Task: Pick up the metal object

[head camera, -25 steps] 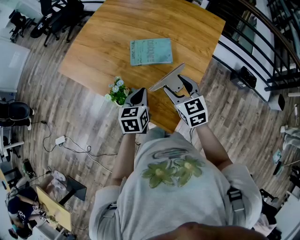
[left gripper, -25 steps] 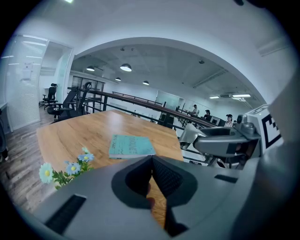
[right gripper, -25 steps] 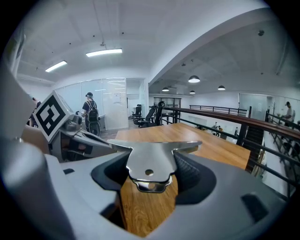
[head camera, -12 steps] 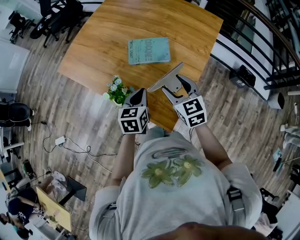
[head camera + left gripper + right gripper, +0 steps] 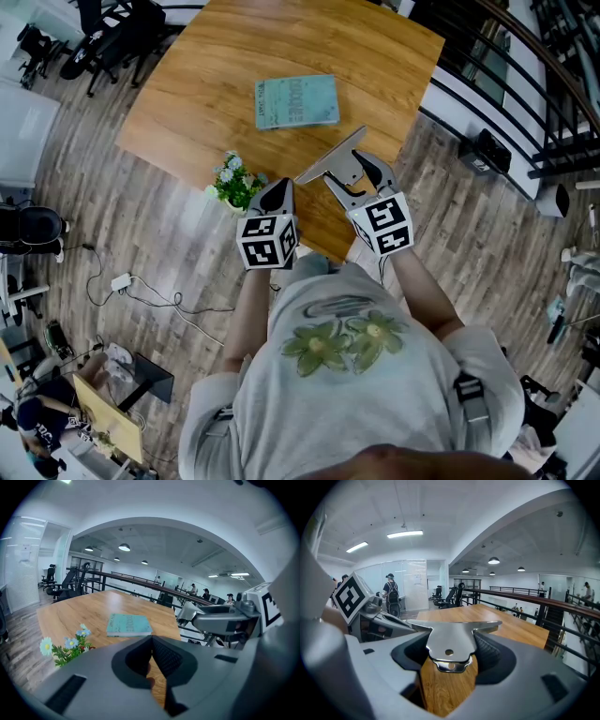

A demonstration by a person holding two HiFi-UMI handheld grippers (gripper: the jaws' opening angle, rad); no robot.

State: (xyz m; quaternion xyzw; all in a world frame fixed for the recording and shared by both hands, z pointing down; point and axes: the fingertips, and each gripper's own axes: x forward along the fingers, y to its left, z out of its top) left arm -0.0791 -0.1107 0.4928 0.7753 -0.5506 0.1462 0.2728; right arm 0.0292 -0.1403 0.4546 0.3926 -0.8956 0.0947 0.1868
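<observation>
A flat metal scraper-like object (image 5: 335, 162) with a wide blade is held above the near edge of the wooden table (image 5: 216, 66). My right gripper (image 5: 354, 182) is shut on its narrow stem; in the right gripper view the metal object (image 5: 449, 642) sits clamped between both pads, blade pointing away. My left gripper (image 5: 276, 194) hovers beside it to the left, near the table edge, jaws closed together with nothing between them (image 5: 151, 660).
A teal book (image 5: 297, 101) lies flat mid-table. A small pot of white and blue flowers (image 5: 232, 183) stands at the table's near-left edge, just left of my left gripper. Black railings (image 5: 525, 84) run to the right; cables (image 5: 141, 286) lie on the wood floor.
Almost nothing: the view shifted very slightly left one second ago; both grippers and the held metal object have stayed in place since.
</observation>
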